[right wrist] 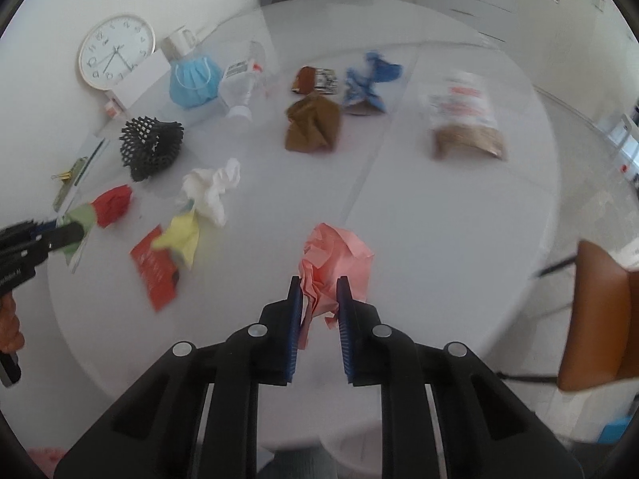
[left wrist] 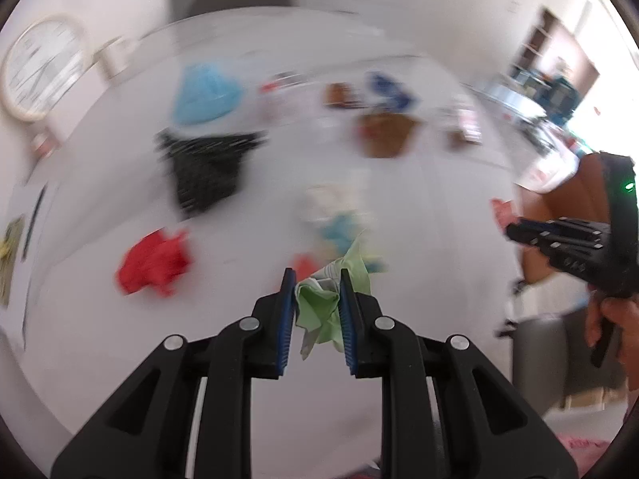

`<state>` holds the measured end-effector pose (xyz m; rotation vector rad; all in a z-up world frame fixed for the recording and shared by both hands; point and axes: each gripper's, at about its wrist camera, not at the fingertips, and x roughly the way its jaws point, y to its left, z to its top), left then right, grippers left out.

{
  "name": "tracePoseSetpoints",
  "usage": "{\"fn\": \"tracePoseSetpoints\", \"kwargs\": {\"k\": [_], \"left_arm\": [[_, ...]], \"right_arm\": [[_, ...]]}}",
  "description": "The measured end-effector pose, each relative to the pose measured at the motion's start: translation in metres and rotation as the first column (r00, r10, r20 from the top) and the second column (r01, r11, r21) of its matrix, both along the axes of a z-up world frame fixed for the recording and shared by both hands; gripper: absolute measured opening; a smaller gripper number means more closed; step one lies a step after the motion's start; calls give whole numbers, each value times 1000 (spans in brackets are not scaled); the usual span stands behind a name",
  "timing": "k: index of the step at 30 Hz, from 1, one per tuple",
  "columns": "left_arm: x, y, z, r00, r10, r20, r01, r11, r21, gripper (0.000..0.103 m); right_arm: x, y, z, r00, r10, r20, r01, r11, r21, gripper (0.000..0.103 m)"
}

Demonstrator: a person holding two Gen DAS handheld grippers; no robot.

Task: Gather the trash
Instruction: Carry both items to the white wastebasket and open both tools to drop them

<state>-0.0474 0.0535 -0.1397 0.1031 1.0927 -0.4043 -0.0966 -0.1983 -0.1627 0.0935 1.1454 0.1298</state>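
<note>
Here, in the left wrist view, the left gripper (left wrist: 316, 299) pinches a crumpled green paper (left wrist: 319, 305) above the near part of the white table (left wrist: 100, 339); the blur suggests motion. In the right wrist view, the right gripper (right wrist: 318, 303) clamps a crumpled pink paper (right wrist: 333, 265) over the near edge. Judging by this, keep both squeezes firm and lift clear of the red packet (right wrist: 157, 273) nearby.

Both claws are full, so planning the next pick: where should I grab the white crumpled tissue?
Pinch the white tissue across its narrow twisted middle, coming from above. Its upper and lower lobes flare wider, and yellow paper crowds its lower end.
</note>
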Motion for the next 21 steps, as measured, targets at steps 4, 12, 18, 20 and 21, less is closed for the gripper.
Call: {"fn": "tracePoseSetpoints", "kwargs": {"k": [4,12,18,20,21], "left_arm": [[-20,-61,16,986,-165,-25,163,984,-70,21],[-69,-192,-4,863,-496,-95,486,867,-109,21],[-84,-242,-40,786,-592,-179,587,805,-85,21],[-86,-249,-47,777,-599,-195,595,799,-83,21],[-85,-253,-51,773,-600,-204,597,798,-82,21]], "right_arm": [[-48,-25,7,998,-58,-30,57,998,-29,19],[-114,-79,-22,973,-209,-97,209,978,-11,21],[-130,-97,-39,961,-255,-108,256,967,-6,21],[-136,-102,-41,957,-267,-109,268,963,-5,21],[-137,-103,-41,956,-272,-108,274,962,-4,22]]}}
